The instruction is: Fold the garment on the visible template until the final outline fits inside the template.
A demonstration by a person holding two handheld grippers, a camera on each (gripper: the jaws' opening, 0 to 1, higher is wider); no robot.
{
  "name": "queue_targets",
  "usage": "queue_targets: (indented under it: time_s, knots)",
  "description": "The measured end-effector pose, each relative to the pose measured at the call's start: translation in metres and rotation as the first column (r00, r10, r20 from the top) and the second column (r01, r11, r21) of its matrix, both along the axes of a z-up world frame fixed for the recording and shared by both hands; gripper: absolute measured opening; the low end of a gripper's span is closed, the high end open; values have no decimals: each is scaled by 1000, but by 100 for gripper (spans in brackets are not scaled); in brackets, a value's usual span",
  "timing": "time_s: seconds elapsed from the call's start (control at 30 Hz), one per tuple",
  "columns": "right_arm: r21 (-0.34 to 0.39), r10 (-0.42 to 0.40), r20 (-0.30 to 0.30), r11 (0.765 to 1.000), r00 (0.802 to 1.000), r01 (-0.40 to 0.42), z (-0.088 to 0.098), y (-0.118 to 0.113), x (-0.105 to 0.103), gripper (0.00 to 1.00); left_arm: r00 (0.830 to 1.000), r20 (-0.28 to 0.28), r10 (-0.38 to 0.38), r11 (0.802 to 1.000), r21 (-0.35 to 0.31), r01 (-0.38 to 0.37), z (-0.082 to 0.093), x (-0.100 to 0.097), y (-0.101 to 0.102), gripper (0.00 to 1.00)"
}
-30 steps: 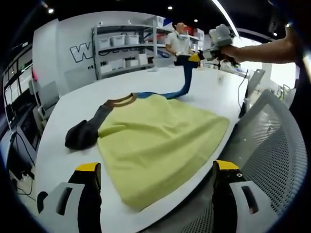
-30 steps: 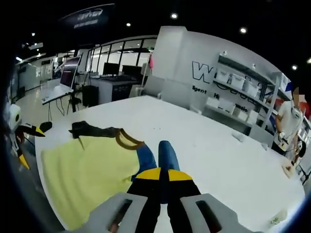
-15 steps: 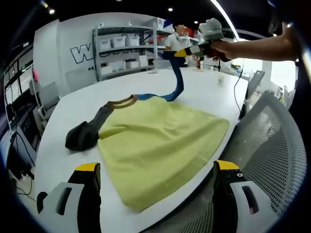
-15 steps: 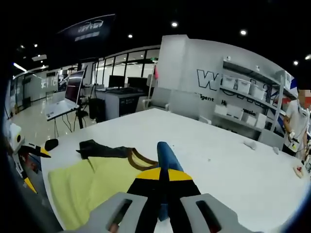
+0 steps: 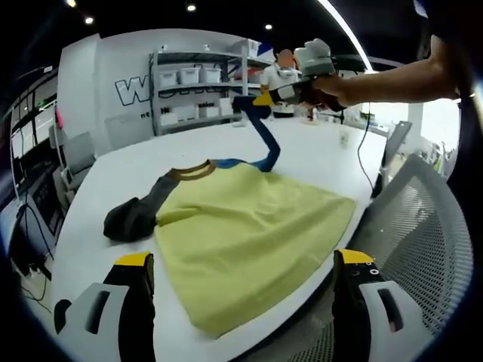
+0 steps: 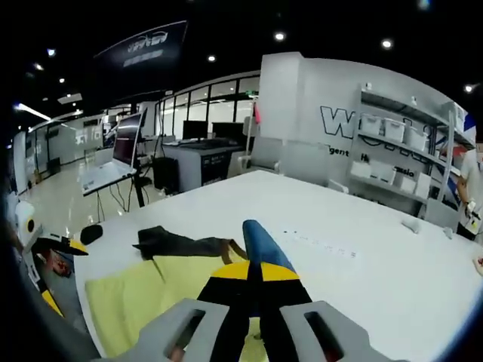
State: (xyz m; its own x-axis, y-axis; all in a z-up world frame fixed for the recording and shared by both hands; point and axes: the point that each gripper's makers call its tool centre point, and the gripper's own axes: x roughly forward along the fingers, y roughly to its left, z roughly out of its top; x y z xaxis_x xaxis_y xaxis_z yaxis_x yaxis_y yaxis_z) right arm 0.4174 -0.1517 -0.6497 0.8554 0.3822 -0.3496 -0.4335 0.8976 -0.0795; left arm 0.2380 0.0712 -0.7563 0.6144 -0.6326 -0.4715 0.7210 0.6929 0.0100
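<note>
A yellow-green shirt [image 5: 245, 234] with a brown collar [image 5: 190, 172], a dark grey sleeve [image 5: 136, 215] and a blue sleeve [image 5: 260, 139] lies on the white table [image 5: 113, 173]. My left gripper [image 5: 238, 290] hovers open at the shirt's hem near the table's front edge, nothing between its jaws. My right gripper [image 6: 255, 270] is shut on the blue sleeve [image 6: 258, 243] and holds it lifted above the shirt [image 6: 128, 298]; it also appears as the right gripper [image 5: 281, 92] at the upper right of the left gripper view, in a person's hand.
A grey mesh chair [image 5: 423, 226] stands against the table's near right edge. Shelving with white bins [image 5: 196, 83] lines the back wall, and a person [image 5: 283, 75] stands beyond the table. Desks with monitors [image 6: 181, 143] sit further off.
My right gripper has carried the blue sleeve higher and over toward the shirt's body, so the sleeve now arches up from the shoulder. The left gripper and the shirt's body stayed put.
</note>
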Motion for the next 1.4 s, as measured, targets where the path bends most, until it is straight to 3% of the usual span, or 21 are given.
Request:
queue_targets:
  time_s: [0.23, 0.5, 0.67, 1.1, 1.4]
  knots:
    - [37, 40, 7, 998, 999, -40, 4, 24, 12, 0, 1000, 2, 2, 1000, 2, -2, 0, 0, 0, 98]
    - [113, 77, -18, 991, 997, -74, -4, 53, 25, 0, 1000, -2, 3, 1000, 4, -3, -1, 0, 1, 98]
    - [124, 84, -34, 989, 996, -79, -12, 67, 32, 0, 1000, -8, -1, 1000, 10, 1, -3, -1, 1, 97]
    - [202, 99, -161, 977, 982, -65, -58, 108, 55, 0, 1000, -14, 4, 1000, 18, -4, -4, 0, 3, 97]
    - [244, 85, -259, 970, 962, -20, -89, 119, 62, 0, 1000, -8, 11, 1000, 19, -11, -5, 2, 4, 95]
